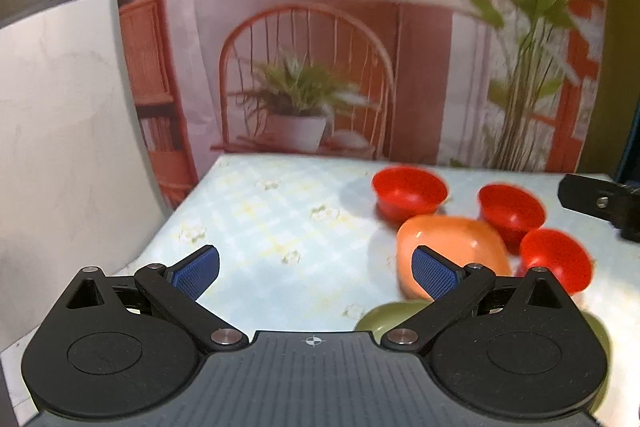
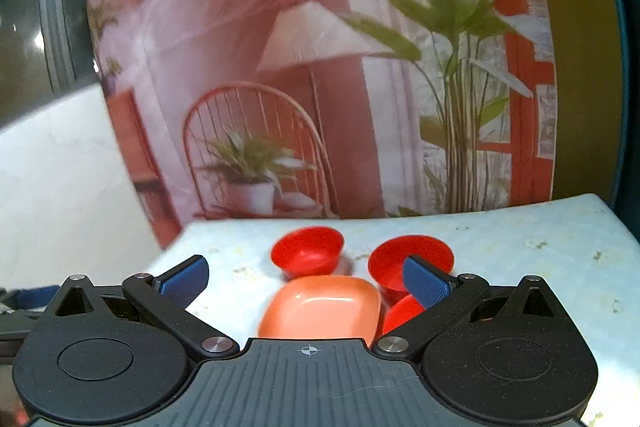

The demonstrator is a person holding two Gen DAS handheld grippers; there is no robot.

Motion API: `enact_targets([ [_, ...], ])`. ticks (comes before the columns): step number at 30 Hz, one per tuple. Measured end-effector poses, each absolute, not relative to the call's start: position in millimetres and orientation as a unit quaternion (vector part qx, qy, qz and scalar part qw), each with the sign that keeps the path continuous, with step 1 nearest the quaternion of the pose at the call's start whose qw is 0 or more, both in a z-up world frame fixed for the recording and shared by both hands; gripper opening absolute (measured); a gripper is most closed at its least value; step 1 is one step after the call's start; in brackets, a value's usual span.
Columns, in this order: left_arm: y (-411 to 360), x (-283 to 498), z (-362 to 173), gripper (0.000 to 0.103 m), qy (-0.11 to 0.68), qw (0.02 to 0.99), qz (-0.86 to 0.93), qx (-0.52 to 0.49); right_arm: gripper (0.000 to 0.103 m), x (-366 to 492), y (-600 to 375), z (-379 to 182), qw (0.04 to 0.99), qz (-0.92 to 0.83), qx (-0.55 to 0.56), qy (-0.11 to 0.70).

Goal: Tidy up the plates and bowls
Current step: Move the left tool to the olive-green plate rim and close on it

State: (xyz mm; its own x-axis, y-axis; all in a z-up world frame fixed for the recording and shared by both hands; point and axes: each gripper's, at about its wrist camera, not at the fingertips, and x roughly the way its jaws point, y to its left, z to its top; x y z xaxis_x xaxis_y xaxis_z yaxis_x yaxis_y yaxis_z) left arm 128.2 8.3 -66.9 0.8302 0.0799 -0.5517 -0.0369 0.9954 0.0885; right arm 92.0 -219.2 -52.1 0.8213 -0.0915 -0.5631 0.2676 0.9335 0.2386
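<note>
Hovering with both my left tongs (image 1: pixel 316 273) and right tongs (image 2: pixel 306 283) spread wide and empty, I'm only approaching — next, I judge, comes gripping the orange plate (image 1: pixel 448 247) mid-desk (image 1: pixel 260 219), among the red bowls (image 1: pixel 408 191).

Three red bowls (image 1: pixel 408 193) (image 1: pixel 510 209) (image 1: pixel 556 261); one orange dish (image 1: pixel 452 249); one green plate (image 1: pixel 384 319) (mostly hidden).

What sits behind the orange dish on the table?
Behind the orange dish stand two red bowls. A third red bowl sits beside it, partly covered in the right wrist view.
</note>
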Motion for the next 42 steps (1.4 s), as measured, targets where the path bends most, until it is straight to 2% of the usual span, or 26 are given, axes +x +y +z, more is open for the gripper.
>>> enact_targets([
  [3, 15, 135, -89, 0.103, 0.313, 0.949, 0.032, 0.032, 0.103, 108, -199, -74, 0.942, -0.105, 0.112, 0.298],
  [9, 21, 138, -127, 0.103, 0.35, 0.936, 0.014, 0.022, 0.103, 109, -183, -121, 0.921, -0.075, 0.132, 0.359],
  [14, 40, 139, -136, 0.1, 0.361, 0.932, 0.011, -0.024, 0.102, 99, -179, -143, 0.911, -0.057, 0.139, 0.385],
  [17, 40, 141, -141, 0.097, 0.373, 0.928, 0.002, -0.024, 0.099, 97, -180, -148, 0.909, -0.053, 0.139, 0.39],
  [23, 38, 144, -150, 0.081, 0.402, 0.914, -0.033, -0.041, 0.083, 103, -182, -162, 0.9, -0.039, 0.143, 0.41],
  [25, 38, 146, -154, 0.066, 0.405, 0.912, -0.04, -0.044, 0.074, 103, -181, -163, 0.898, -0.031, 0.141, 0.416],
  [28, 38, 145, -160, 0.048, 0.415, 0.906, -0.059, -0.055, 0.067, 104, -179, -163, 0.897, -0.021, 0.138, 0.419],
  [32, 36, 144, -167, 0.04, 0.421, 0.901, -0.077, -0.074, 0.065, 103, -178, -163, 0.895, -0.016, 0.144, 0.422],
  [34, 34, 143, -169, 0.036, 0.426, 0.898, -0.082, -0.075, 0.058, 102, -178, -164, 0.892, -0.011, 0.149, 0.427],
  [37, 31, 141, -173, 0.035, 0.435, 0.892, -0.093, -0.074, 0.051, 99, -178, -166, 0.887, -0.003, 0.155, 0.435],
  [39, 27, 140, -173, 0.033, 0.437, 0.892, -0.094, -0.068, 0.05, 98, -178, -167, 0.882, 0.004, 0.163, 0.442],
  [42, 31, 141, -177, 0.023, 0.444, 0.889, -0.086, -0.074, 0.048, 96, -178, -167, 0.878, 0.011, 0.171, 0.447],
])
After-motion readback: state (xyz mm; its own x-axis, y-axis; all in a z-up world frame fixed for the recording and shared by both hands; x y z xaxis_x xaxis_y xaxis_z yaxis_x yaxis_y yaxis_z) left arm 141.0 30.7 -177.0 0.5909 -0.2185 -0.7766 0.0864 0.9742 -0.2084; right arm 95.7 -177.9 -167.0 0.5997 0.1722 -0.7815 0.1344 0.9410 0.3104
